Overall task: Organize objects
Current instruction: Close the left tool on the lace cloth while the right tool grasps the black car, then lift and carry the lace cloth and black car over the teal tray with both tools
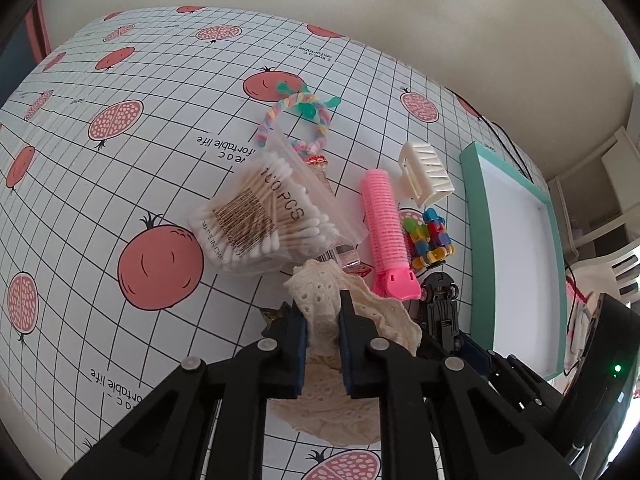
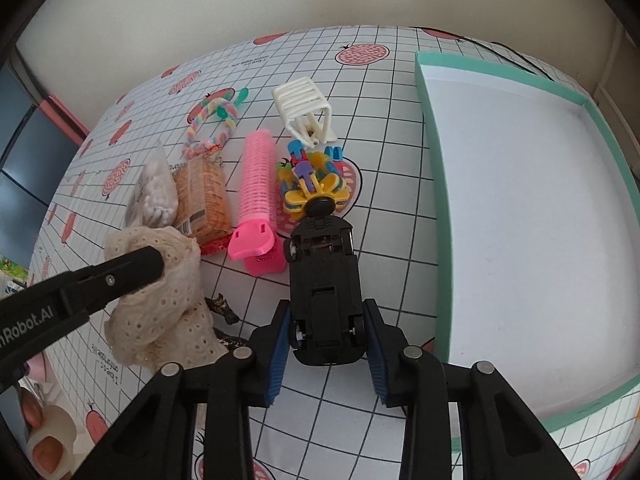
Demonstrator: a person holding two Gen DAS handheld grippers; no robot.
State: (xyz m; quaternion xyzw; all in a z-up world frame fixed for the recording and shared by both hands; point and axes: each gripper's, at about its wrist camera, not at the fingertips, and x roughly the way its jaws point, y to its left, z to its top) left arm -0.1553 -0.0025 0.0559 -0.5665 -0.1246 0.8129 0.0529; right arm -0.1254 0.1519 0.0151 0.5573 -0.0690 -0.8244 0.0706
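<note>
Lace cloth [image 1: 324, 312] in left gripper [image 1: 323, 308] — black toy car [image 2: 326, 292] in right gripper [image 2: 326, 322]

The right gripper [image 2: 326, 336] clamps the rear of an overturned black toy car [image 2: 324, 280] on the desk [image 2: 400, 208]. Left of the car lies a pink hair roller [image 2: 256, 184]; farther left, the left gripper [image 2: 136, 268] pinches cream lace fabric [image 2: 160, 300]. Right of the car sits a teal-rimmed box [image 2: 432, 184].
</note>
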